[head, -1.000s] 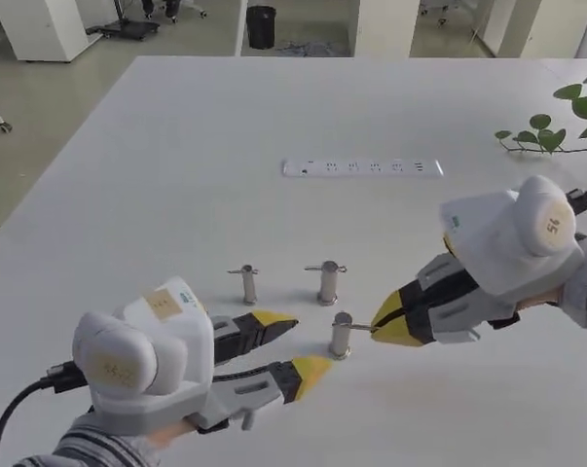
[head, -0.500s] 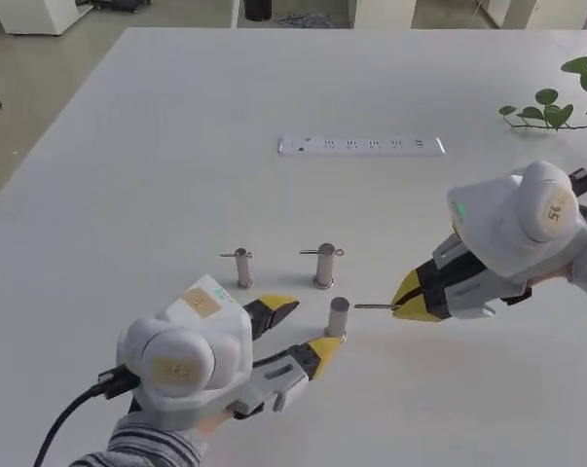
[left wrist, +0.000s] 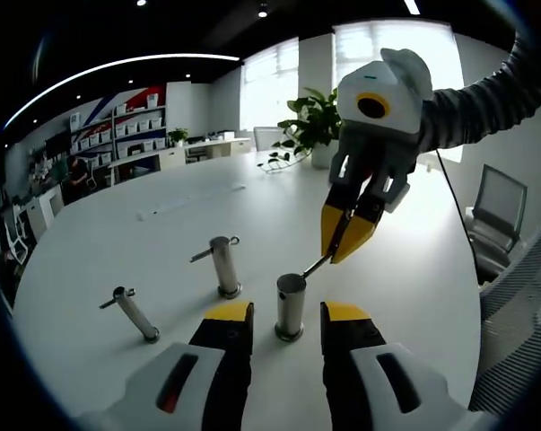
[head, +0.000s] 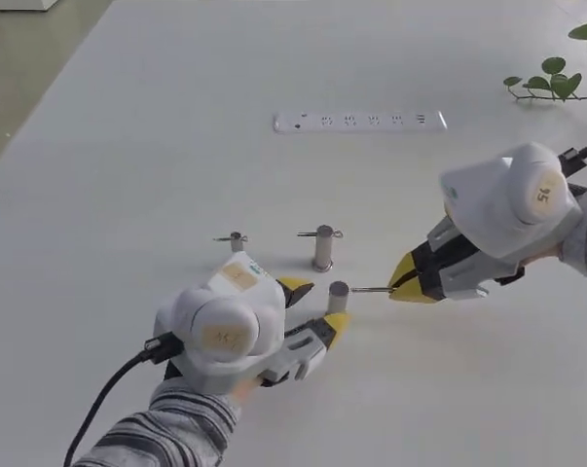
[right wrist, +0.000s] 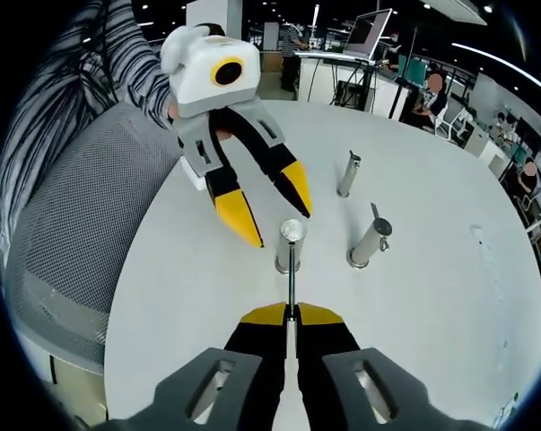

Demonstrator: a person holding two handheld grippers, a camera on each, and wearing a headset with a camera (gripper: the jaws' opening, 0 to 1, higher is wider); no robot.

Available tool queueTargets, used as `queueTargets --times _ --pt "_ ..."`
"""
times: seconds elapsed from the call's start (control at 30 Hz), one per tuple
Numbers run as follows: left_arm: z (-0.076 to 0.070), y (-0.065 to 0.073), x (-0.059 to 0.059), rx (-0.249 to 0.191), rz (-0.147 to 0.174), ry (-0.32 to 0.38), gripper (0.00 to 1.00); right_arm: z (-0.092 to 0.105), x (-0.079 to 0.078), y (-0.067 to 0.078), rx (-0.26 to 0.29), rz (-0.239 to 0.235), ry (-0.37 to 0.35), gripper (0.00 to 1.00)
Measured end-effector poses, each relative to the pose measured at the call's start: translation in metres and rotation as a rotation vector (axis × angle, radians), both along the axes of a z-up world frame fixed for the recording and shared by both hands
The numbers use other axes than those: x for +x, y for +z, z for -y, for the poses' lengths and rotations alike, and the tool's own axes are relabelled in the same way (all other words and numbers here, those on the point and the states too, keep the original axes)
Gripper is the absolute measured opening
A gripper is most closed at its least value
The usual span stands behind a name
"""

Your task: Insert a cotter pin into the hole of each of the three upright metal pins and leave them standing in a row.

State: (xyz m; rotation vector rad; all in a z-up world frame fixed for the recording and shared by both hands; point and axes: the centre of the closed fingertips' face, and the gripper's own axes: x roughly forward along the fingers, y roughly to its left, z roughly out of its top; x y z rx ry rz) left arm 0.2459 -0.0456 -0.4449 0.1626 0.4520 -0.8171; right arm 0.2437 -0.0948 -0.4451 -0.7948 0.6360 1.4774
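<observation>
One cotter pin [right wrist: 291,278] between right fingers [right wrist: 263,315]

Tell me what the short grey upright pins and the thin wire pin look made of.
Short grey upright pins: likely steel, satin finish, bright glinting rims. Thin wire pin in the right gripper: probably bare metal, grey; too thin to be sure.

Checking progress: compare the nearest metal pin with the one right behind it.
The pin behind carries a cotter pin across its top; the nearest pin has none through it. The nearest pin stands between the left hand-held gripper's open jaws; the pin behind stands free. Both are upright metal cylinders.
</observation>
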Motion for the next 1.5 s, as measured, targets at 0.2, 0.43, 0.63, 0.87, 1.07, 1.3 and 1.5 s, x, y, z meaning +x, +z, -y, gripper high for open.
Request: queueTargets --times 0.2,0.43,0.63,0.87,1.07,1.3,1.5 --pt "0.004 -0.007 0.004 -0.006 -0.019 0.008 0.24 -0.001 0.003 -0.003 0.003 -0.009 0.006 0.00" --pt "0.008 -0.011 0.004 -0.008 -0.038 0.000 0.20 -0.002 0.002 -0.004 -0.006 -0.013 0.018 0.00" --pt "0.010 -0.013 0.004 -0.013 -0.052 0.003 0.16 -0.002 0.002 -0.004 -0.001 -0.022 0.021 0.00" --pt "0.011 -0.013 0.005 -0.018 -0.060 0.006 0.11 -0.007 0.000 0.000 0.007 -0.016 0.027 0.00" --pt "0.010 -0.015 0.006 -0.014 -0.063 0.011 0.10 -0.011 0.000 0.000 0.011 -0.023 0.029 0.00" --pt "0.011 -0.016 0.006 -0.005 -0.058 0.006 0.10 -0.020 -0.002 0.002 0.018 -0.032 0.024 0.00" --pt "0.011 -0.017 0.006 -0.007 -0.061 0.008 0.10 -0.027 -0.001 -0.002 0.025 -0.040 0.021 0.00"
